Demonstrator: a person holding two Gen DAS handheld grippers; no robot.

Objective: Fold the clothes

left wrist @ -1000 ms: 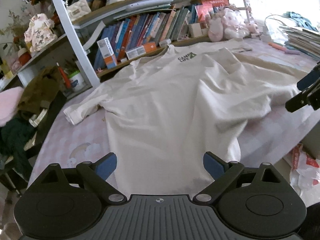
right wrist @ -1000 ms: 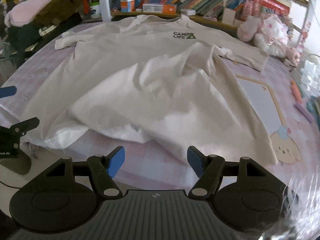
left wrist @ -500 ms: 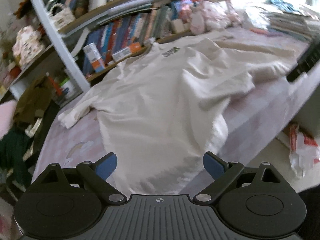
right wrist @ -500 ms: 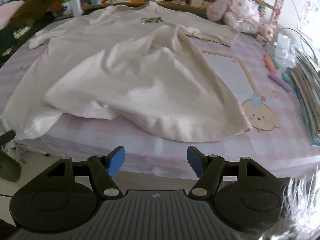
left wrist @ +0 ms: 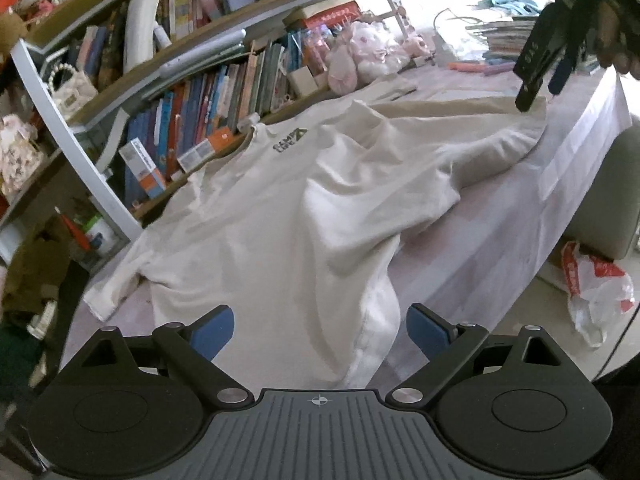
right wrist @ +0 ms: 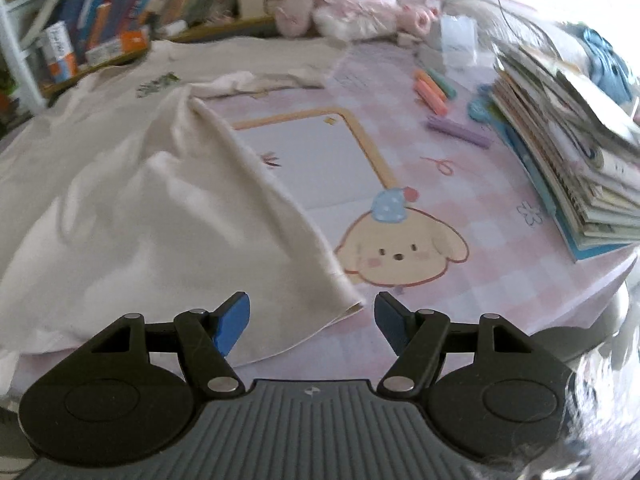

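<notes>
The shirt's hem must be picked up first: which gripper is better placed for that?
Probably right. The right gripper is open with the hem corner of the shirt just between its fingers. The left gripper is open too, over mid-hem.

Left wrist view: low at the desk's (left wrist: 500,236) near edge, close over the T-shirt's (left wrist: 280,220) hem, facing the bookshelf (left wrist: 192,92) along the far edge.
Right wrist view: close over the near edge by the shirt's hem corner, facing the far right corner.
Shared: T-shirt (right wrist: 140,200), plush toy (left wrist: 360,56) (right wrist: 352,4), right gripper (left wrist: 544,80) (right wrist: 312,320).
</notes>
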